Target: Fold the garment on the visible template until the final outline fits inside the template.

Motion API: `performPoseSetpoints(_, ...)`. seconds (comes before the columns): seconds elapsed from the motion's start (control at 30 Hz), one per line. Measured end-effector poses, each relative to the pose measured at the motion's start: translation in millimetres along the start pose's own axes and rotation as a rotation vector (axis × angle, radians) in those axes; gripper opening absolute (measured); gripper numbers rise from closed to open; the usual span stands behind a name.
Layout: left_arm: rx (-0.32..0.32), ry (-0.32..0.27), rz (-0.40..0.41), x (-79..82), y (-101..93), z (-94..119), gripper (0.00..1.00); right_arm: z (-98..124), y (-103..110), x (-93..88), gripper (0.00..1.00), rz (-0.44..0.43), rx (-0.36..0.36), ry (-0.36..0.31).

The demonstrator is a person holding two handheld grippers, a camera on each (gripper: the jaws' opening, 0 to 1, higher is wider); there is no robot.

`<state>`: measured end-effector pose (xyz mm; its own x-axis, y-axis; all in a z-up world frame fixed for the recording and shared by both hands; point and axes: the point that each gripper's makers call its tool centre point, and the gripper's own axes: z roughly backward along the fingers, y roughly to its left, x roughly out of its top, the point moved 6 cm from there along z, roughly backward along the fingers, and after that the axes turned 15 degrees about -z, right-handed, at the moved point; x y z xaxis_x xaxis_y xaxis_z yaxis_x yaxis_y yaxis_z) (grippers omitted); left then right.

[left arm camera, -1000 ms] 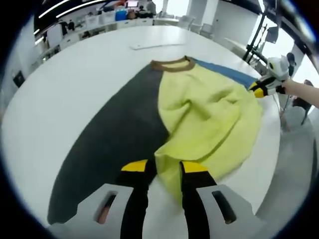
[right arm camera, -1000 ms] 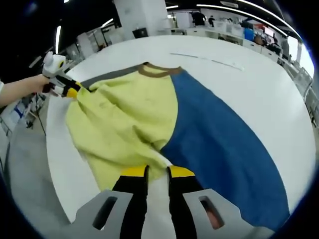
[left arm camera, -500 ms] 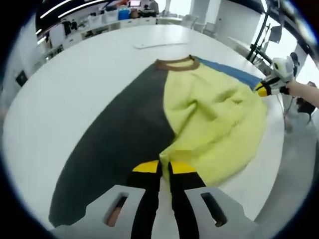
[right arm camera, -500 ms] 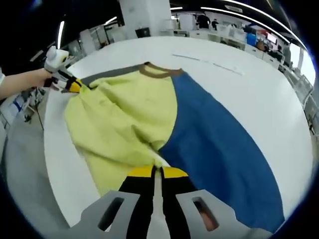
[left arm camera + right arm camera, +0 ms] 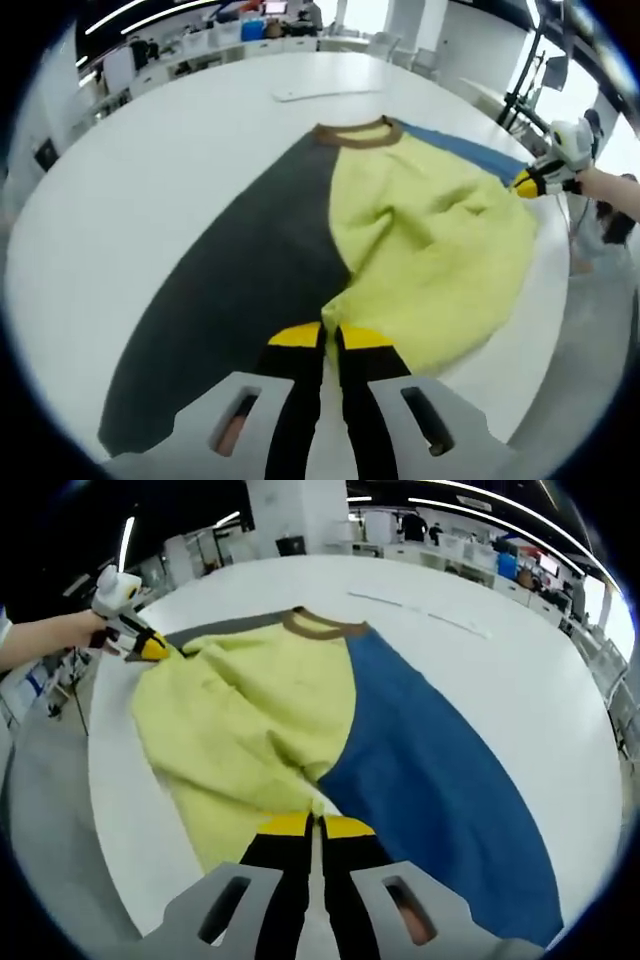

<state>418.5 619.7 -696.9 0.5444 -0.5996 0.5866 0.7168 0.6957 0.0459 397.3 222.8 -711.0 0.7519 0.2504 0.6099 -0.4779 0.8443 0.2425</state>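
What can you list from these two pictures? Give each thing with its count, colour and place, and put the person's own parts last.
Garment: one, yellow with a brown collar, lying rumpled across the middle of the table.
Dark panel: one, charcoal, flat under the garment on one side.
Blue panel: one, blue, flat under the garment on the other side.
Table: one, white, round-edged, under everything.
Flat strip: one, white, on the table beyond the collar.
Left tool: one, black with yellow tips, shut on the garment's edge.
Right tool: one, same colours, shut on the garment's edge.
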Motion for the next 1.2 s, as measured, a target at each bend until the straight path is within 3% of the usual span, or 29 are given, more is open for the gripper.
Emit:
performPoseSetpoints(0.33,-0.003,-0.066,0.053,10.5,0.0,18,0.00,18,2,7.0,0.03,-0.012,0.003,-0.044)
performPoseSetpoints(0.5,-0.002,-0.097,0.064,14.4,-3.6,32,0.00,31,7,13.4,0.03,-0.031,0.021,-0.096)
performPoseSetpoints(1.2,0.026,-0.205,0.107,14.7,-21.5,90,0.00,93,31,18.7,0.03,0.058,0.033,-0.187)
